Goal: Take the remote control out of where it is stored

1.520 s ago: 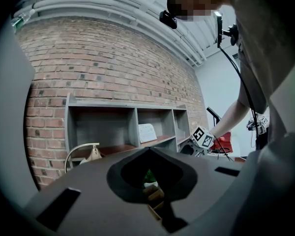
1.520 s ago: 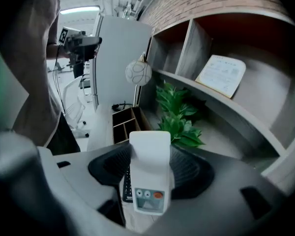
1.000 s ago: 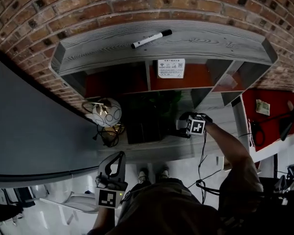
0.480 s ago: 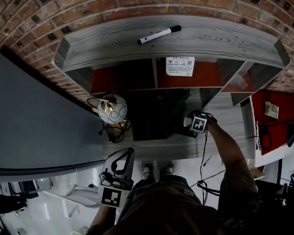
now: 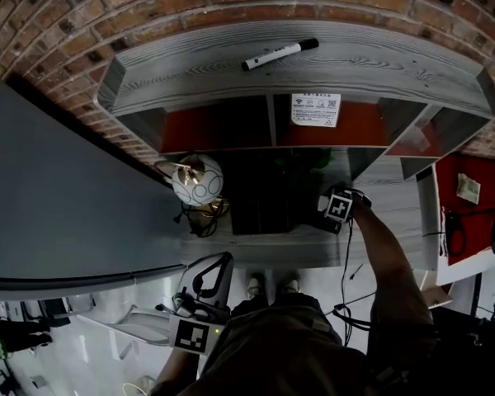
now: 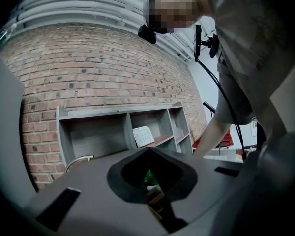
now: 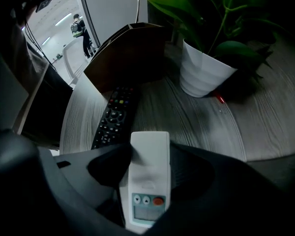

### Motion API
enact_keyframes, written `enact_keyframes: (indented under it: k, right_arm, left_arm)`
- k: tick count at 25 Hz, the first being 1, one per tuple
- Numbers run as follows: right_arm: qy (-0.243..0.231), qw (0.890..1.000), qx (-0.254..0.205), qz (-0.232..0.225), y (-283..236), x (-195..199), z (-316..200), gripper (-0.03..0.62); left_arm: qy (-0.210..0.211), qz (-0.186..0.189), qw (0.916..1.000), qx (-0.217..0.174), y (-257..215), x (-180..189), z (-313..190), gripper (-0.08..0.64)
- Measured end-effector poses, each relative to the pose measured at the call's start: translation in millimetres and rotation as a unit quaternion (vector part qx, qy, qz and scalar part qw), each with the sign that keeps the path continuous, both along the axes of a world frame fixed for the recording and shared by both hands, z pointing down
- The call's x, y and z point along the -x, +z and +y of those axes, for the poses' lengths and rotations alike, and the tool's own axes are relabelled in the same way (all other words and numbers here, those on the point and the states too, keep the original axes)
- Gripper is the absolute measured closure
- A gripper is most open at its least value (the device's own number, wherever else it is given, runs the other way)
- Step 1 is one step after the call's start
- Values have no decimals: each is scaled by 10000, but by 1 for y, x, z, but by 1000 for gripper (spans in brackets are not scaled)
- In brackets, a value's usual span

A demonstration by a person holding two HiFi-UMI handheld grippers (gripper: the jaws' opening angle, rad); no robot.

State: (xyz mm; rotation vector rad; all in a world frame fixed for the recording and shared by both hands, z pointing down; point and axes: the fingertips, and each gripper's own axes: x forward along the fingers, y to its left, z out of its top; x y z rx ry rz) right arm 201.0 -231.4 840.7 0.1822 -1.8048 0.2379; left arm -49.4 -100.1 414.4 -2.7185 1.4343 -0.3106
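A white remote control (image 7: 148, 181) with small buttons and a screen sits between the jaws of my right gripper (image 7: 150, 156), which is shut on it just above the grey wooden desk (image 7: 201, 127). A black remote control (image 7: 113, 117) lies flat on the desk ahead, its far end at a brown holder box (image 7: 125, 53). In the head view my right gripper (image 5: 338, 207) is at the desk's front, beside the dark holder (image 5: 260, 205). My left gripper (image 5: 202, 304) hangs low, off the desk, shut on nothing; its own view shows the jaws (image 6: 150, 181) closed together.
A potted green plant in a white pot (image 7: 204, 75) stands right of the holder. A round white lamp (image 5: 196, 181) with cables sits at the desk's left. The grey shelf unit (image 5: 313, 77) against the brick wall carries a marker (image 5: 279, 54) and a paper label (image 5: 315, 110).
The head view has shifted slightly. My right gripper stays at the desk's front with the white remote. My left gripper has sunk a little lower.
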Motion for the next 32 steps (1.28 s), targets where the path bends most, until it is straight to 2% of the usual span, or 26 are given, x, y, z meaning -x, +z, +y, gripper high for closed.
enact_keyframes:
  k: [2, 6, 10, 13, 16, 19, 23, 29, 32]
  right_arm:
    - [-47, 9999, -96, -106, -2, 8, -4, 336]
    - [-141, 9997, -208, -13, 8, 11, -9, 336]
    - [213, 9987, 412, 191, 15, 6, 11, 334]
    - [27, 9993, 5, 372, 16, 2, -2, 334]
    - [-73, 9997, -196, -115, 6, 23, -8, 334]
    - [-57, 9997, -170, -153, 5, 24, -7, 334]
    - [25, 9996, -113, 262, 13, 4, -4, 334]
    - [165, 9995, -222, -162, -11, 10, -8, 334]
    - [484, 9980, -303, -281, -26, 2, -13, 334]
  left_arm:
    - [-3, -22, 10000, 10, 1, 0, 0, 549]
    - [44, -131, 9999, 62, 6, -3, -1, 549]
    - [5, -56, 9999, 129, 9, -4, 0, 549]
    - [21, -56, 9999, 139, 9, -6, 0, 549]
    - [-25, -76, 9998, 177, 11, -4, 2, 549]
    - [-42, -50, 9999, 139, 10, -3, 2, 549]
    - [-66, 33, 9999, 134, 11, -2, 3, 549]
    - [-62, 171, 9997, 151, 12, -3, 2, 549]
    - [-38, 251, 9996, 101, 11, -4, 0, 549]
